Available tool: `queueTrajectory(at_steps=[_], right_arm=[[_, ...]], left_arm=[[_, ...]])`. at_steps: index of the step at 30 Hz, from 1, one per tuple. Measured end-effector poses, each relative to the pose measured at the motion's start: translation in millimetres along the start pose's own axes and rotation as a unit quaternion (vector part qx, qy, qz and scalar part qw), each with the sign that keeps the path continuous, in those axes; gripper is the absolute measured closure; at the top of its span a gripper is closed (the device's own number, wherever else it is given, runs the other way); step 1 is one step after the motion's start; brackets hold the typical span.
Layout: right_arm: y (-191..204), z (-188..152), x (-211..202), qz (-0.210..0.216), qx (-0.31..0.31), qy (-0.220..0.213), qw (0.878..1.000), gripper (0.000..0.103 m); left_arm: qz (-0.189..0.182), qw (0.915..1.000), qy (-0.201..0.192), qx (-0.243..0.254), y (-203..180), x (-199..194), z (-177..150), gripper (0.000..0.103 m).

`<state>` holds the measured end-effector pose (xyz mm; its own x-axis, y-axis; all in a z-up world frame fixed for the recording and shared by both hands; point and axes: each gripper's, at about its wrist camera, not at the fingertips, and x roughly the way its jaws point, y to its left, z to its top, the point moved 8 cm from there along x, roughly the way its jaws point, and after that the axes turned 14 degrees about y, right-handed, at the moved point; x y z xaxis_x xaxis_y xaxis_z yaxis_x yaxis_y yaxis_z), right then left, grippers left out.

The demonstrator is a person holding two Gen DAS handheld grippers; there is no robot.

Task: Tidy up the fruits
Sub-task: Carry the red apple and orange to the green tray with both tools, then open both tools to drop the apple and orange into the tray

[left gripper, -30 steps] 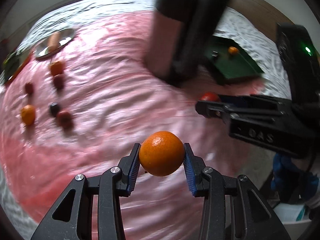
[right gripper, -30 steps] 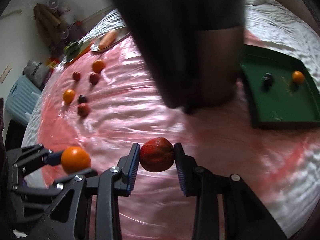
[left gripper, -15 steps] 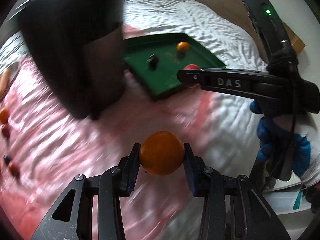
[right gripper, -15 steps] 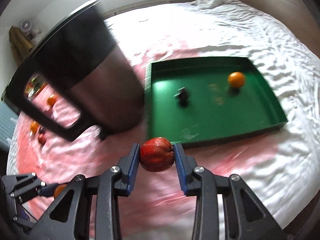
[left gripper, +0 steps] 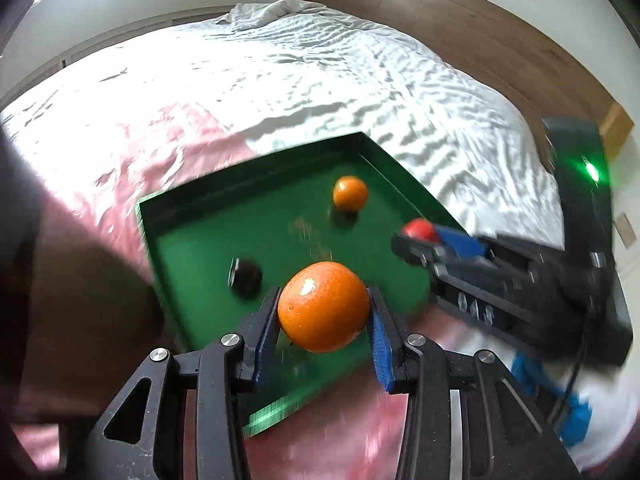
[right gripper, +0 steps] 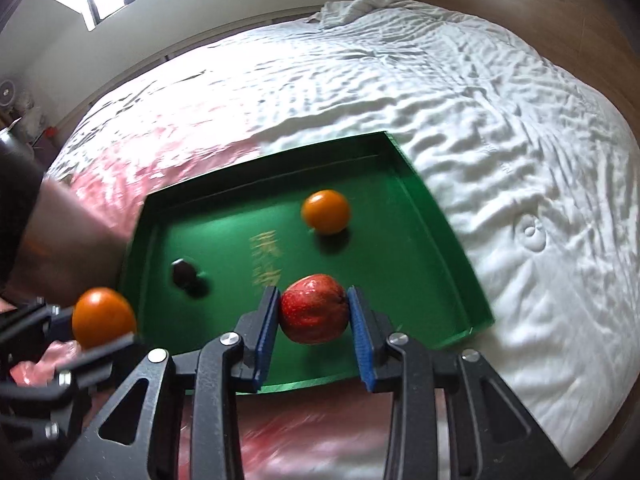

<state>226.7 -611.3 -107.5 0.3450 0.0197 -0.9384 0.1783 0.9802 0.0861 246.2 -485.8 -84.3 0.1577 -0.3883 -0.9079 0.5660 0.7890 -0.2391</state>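
My left gripper (left gripper: 323,320) is shut on an orange (left gripper: 323,306) and holds it above the near part of the green tray (left gripper: 180,236). My right gripper (right gripper: 313,316) is shut on a red apple (right gripper: 314,308) above the tray's near edge (right gripper: 448,216). The tray lies on the bed and holds a small orange (right gripper: 326,211) and a dark fruit (right gripper: 184,273). The left gripper with its orange (right gripper: 103,317) shows at the left of the right wrist view. The right gripper (left gripper: 424,240) with the apple (left gripper: 418,229) shows at the right of the left wrist view.
A pink sheet (right gripper: 132,140) covers the bed left of and in front of the tray. White rumpled bedding (right gripper: 480,100) lies beyond and to the right. A large dark pitcher (left gripper: 48,280) stands close to the tray's left side. A wooden headboard (left gripper: 460,28) is at the back.
Both grippers have swung right from the pink sheet and its scattered fruits toward the green tray, still holding the orange and the apple. They now hover over the tray's near part.
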Motion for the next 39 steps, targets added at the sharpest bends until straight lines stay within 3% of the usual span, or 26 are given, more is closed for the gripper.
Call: queueTrajectory(at_steps=[10,21,26,34,39], right_arm=[[-30.1,33.5,34.4,-0.013,0.007,-0.004,1.0,0.046],[-36.5,37.2,53.6,-0.026,0.001,0.001,1.0,0.045],[-35.8,37.3,54.4,-0.03,0.0,0.004,1.0,0.045],[-33.4,39.0,52.1,-0.037,-0.004,0.009,0.999,0.044],[-29.1,41.7,35.7,-0.043,-0.006,-0.005,0.999,0.032]], left_arm=[[0.048,0.9967,0.001,-0.065,32.3,57.3,59.1,0.067],[0.069,0.991,0.036,-0.109,58.8,96.8,61.9,0.067],[0.069,0.9912,0.042,-0.105,58.2,98.5,63.1,0.067],[0.1,0.9907,0.025,-0.089,59.8,80.8,61.7,0.066],[0.126,0.9905,-0.001,-0.054,47.7,61.0,61.2,0.066]])
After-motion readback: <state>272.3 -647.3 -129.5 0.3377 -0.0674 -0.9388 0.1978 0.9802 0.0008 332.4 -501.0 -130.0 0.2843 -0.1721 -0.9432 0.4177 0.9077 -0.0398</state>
